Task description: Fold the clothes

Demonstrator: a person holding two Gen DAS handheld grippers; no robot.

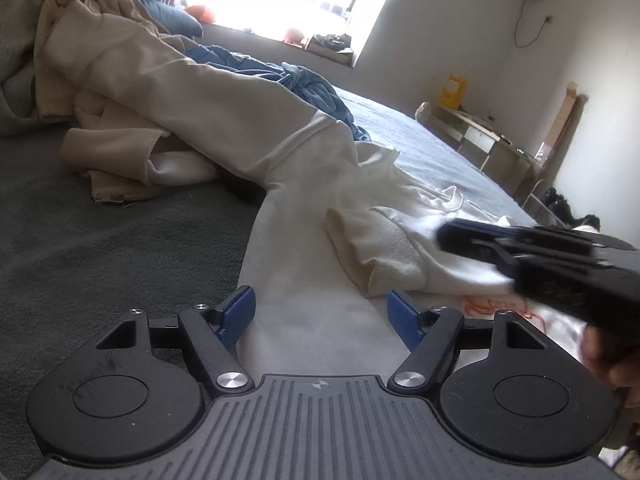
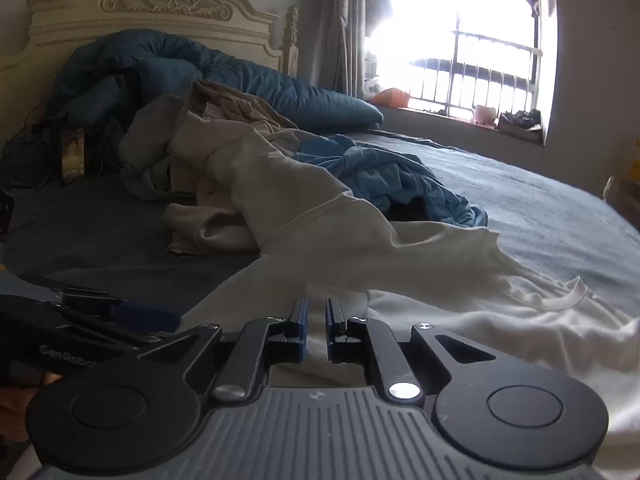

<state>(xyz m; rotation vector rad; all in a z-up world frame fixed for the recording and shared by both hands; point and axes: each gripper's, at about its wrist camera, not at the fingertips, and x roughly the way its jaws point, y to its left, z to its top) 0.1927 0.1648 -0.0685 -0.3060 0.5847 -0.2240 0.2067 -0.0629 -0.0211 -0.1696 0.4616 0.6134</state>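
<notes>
The white sweatshirt (image 1: 320, 184) lies spread across the lower centre of the bed (image 1: 80, 240). The left gripper (image 1: 322, 316) hovers over its sleeve, jaws wide and empty. The right gripper (image 2: 316, 330) has narrow jaws, white cloth showing in the slim gap; whether they pinch it I cannot tell.

Daylight is admitted through the window (image 2: 476, 56), which is blown out to white glare at the top. The foreground is left dim; straight edges are bent near the frame borders, and the right gripper (image 1: 444, 236) is motion-blurred.
</notes>
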